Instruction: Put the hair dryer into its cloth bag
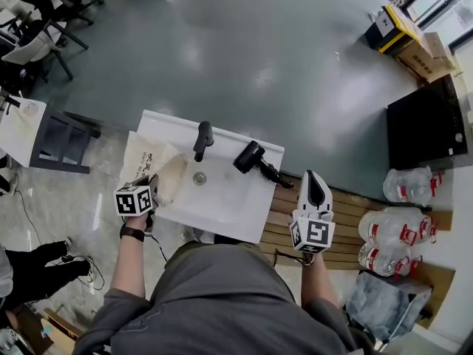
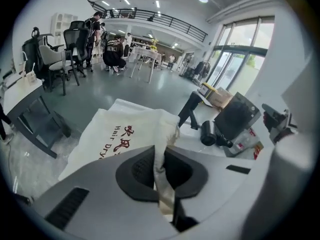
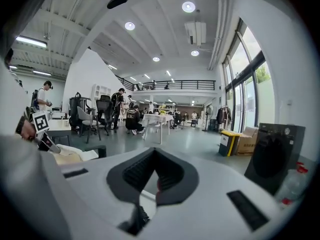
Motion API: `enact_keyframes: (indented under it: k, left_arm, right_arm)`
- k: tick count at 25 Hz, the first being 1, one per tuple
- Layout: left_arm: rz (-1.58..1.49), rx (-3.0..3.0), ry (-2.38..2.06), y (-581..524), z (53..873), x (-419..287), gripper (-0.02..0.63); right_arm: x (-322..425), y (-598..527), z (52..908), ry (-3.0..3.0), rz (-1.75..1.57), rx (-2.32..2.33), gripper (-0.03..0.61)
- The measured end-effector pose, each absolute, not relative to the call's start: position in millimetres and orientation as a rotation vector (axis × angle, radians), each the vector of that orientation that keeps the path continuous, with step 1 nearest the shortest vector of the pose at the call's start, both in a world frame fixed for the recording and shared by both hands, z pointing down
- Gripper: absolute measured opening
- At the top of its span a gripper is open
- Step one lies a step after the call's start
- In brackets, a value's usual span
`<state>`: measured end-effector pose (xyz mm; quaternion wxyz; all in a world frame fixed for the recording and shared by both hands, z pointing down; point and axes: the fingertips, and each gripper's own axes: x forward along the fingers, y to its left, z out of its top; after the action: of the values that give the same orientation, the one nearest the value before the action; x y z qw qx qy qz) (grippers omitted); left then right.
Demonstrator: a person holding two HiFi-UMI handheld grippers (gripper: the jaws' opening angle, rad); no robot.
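At the left edge of the white washbasin (image 1: pixel 235 214) lies the cloth bag (image 1: pixel 145 161), cream with red and dark print, partly hanging over the basin's left side; the left gripper (image 1: pixel 157 188) has its jaws pressed together on a fold of the bag's edge, and the left gripper view shows the cloth pinched between the dark pads and running up out of them; next comes the black tap (image 1: pixel 202 140) at the back of the basin, with the round drain (image 1: pixel 199 177) just in front of it; right of the tap, near the basin's back right corner, the black hair dryer (image 1: pixel 250 157) lies on the white top, outside the bag and well apart from it, its cord trailing to the right; the right gripper (image 1: pixel 315 180) hangs over the wooden slats (image 1: pixel 355 231) beside the basin, jaws closed with nothing between them, near the dryer but not touching it; furthest right stand clear water bottles (image 1: pixel 395 231).
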<state>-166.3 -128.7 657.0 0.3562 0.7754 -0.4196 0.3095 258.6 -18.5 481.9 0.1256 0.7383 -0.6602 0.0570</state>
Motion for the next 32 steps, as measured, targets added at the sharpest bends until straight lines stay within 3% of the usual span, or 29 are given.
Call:
enact_keyframes:
  k: [12, 14, 18, 20, 32]
  left_arm:
    - [0.708, 2.037, -1.016, -110, 619, -158, 0.006]
    - [0.702, 2.037, -1.008, -109, 617, -158, 0.006]
    - [0.685, 2.037, -0.997, -108, 611, -156, 0.006]
    - [0.676, 2.043, -0.989, -107, 607, -154, 0.006]
    - [0.651, 2.029, -0.989, -99, 605, -146, 0.006]
  right_arm:
    - [241, -31, 473, -2.038, 0.147, 2.096, 0.009]
    - [234, -34, 477, -2.081, 0.178, 2.042, 0.049]
    - [215, -41, 498, -2.140, 0.221, 1.834, 0.250]
    - [207, -43, 512, -2.137, 0.225, 1.726, 0.306]
    - [207, -53, 612, -2.015, 0.249, 1.326, 0.333]
